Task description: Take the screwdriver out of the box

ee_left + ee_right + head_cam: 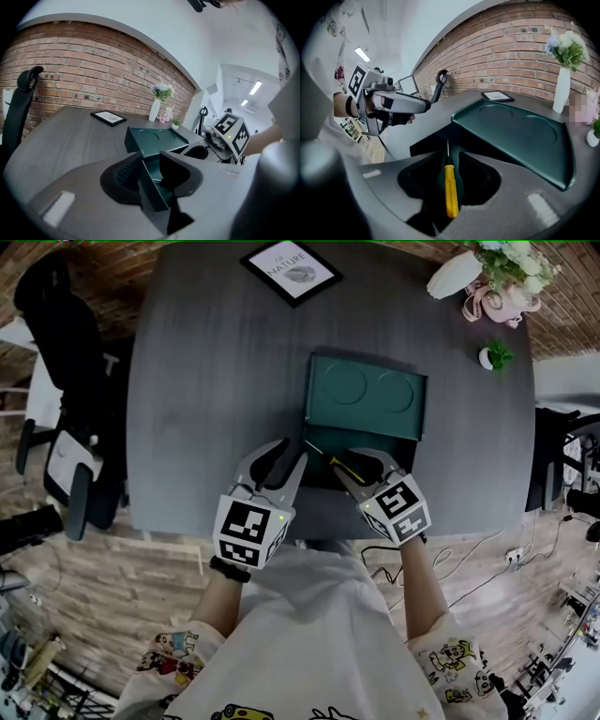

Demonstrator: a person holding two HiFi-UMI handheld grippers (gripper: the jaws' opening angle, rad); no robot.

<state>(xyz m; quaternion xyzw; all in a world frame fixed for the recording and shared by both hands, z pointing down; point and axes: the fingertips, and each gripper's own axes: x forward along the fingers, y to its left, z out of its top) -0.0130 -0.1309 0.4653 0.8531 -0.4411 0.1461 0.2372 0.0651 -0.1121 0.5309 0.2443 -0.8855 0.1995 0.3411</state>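
A dark green box [323, 442] stands open near the table's front edge, its lid [366, 395] tipped back. The screwdriver [336, 464], yellow-handled, lies inside. In the right gripper view its handle [450, 190] sits between my right gripper's [449, 159] open jaws, with a gap on both sides and the shaft pointing away. My right gripper [361, 465] points down into the box. My left gripper [284, 460] is at the box's left end. There its jaws [150, 161] straddle the box wall [152, 187], one finger outside and one inside, with a gap showing.
At the table's far side lie a framed picture [291, 270], a white vase with flowers [459, 273], a pink object [497, 301] and a small potted plant [494, 357]. A black office chair [66, 362] stands to the left of the table.
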